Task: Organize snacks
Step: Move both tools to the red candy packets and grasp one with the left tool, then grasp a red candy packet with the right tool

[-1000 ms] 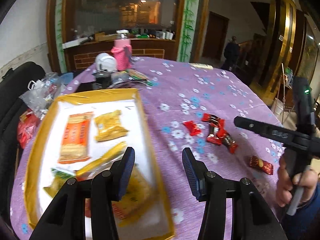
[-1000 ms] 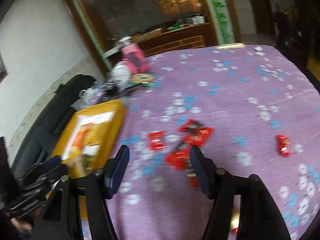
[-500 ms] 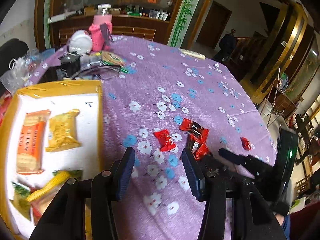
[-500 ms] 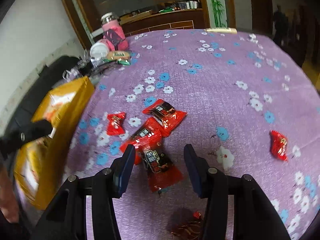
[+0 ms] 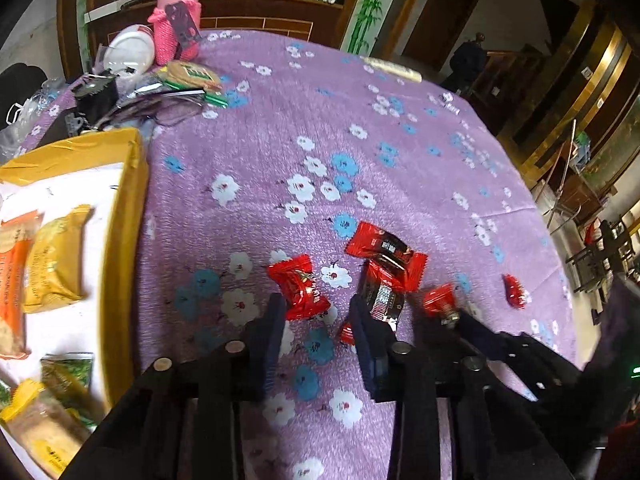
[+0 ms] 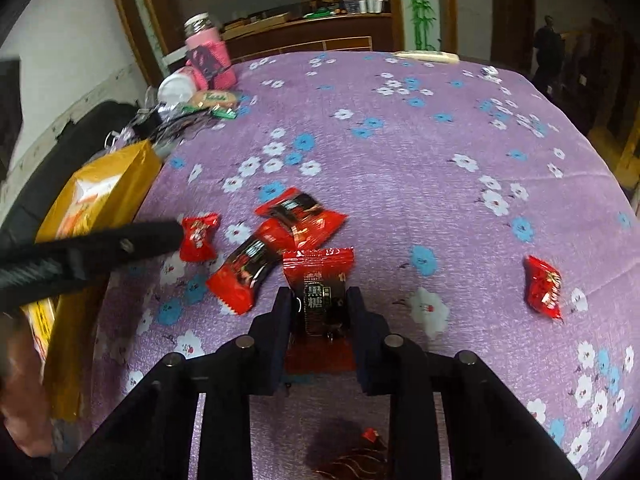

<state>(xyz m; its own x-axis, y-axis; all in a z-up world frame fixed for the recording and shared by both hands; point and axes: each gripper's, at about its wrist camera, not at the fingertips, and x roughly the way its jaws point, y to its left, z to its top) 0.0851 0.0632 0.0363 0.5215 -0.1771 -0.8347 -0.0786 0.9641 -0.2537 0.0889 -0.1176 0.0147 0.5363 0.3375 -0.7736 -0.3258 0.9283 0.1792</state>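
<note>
On the purple flowered cloth lie several red snack packets. My right gripper (image 6: 320, 308) is closing; its pads pinch a red-and-black packet (image 6: 318, 280) from both sides. Two like packets (image 6: 300, 216) (image 6: 244, 272) lie just beyond it. My left gripper (image 5: 318, 316) is closing too, its tips on either side of the near end of a small red candy (image 5: 300, 286), with a gap left at each pad. The right gripper (image 5: 452, 320) shows beside it with the packet's red end (image 5: 440, 300). A finger of the left gripper (image 6: 152, 236) reaches the same candy (image 6: 198, 236).
A yellow box (image 5: 120, 240) at the left holds yellow (image 5: 56, 260) and orange (image 5: 12, 272) snack packs. Another red candy (image 6: 544, 286) lies alone at the right. A pink bottle (image 5: 176, 28), a white lid (image 5: 130, 52) and clutter stand at the far left; a brown wrapper (image 6: 352, 460) lies near.
My left gripper swung from over the yellow box to the red candy, and its jaws narrowed. My right gripper sank onto the red-and-black packet and closed on it.
</note>
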